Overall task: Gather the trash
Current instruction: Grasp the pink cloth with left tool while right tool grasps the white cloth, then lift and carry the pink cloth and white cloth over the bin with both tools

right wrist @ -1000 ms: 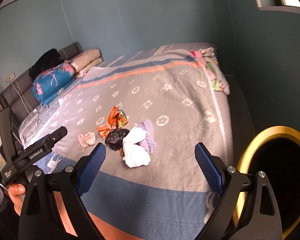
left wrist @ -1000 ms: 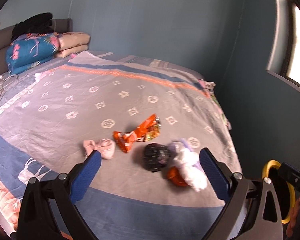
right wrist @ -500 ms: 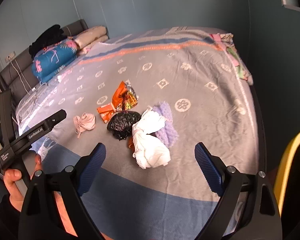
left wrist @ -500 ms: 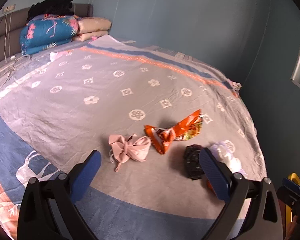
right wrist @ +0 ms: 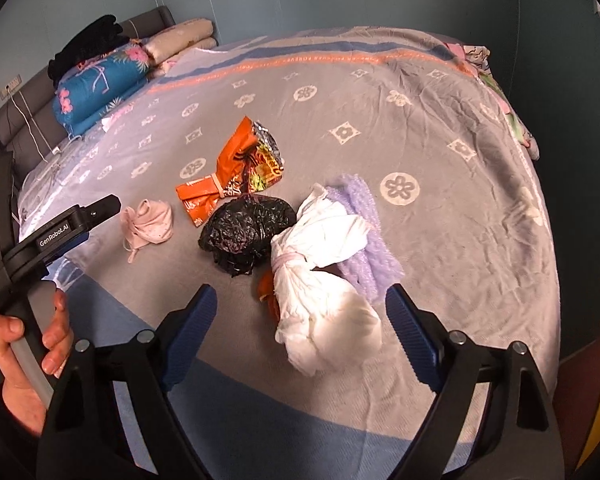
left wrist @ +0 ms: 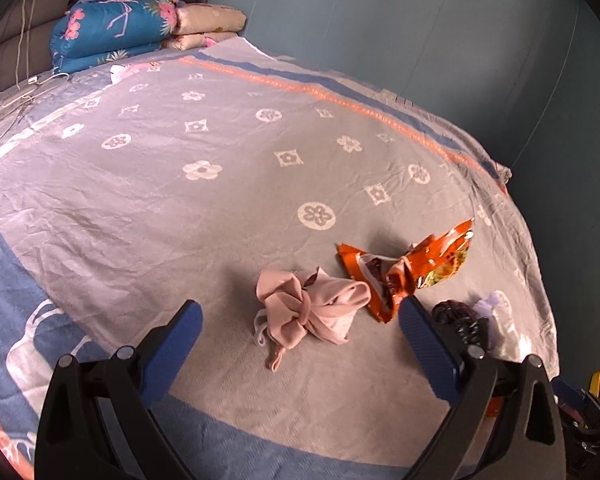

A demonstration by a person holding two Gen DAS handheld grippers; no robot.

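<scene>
Since the earlier frame both grippers have closed in on the litter, which now looms larger in each view. Left wrist view: the left gripper (left wrist: 300, 320) hangs above the bedspread (left wrist: 180, 208), jaws spread wide and empty, the knotted pink cloth bundle (left wrist: 312, 312) between its fingertips and the orange snack wrapper (left wrist: 412, 268) just beyond. Right wrist view: the right gripper (right wrist: 300, 308), jaws likewise spread and empty, frames the white tied bundle (right wrist: 320, 280), which touches the black plastic bag (right wrist: 244, 232) and lilac cloth (right wrist: 364, 220).

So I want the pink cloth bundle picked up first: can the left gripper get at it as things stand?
Probably yes. The left gripper is open with the pink cloth bundle lying just ahead between its fingers, apart from the orange snack wrapper. Nothing lies across the approach on the bedspread.
</scene>
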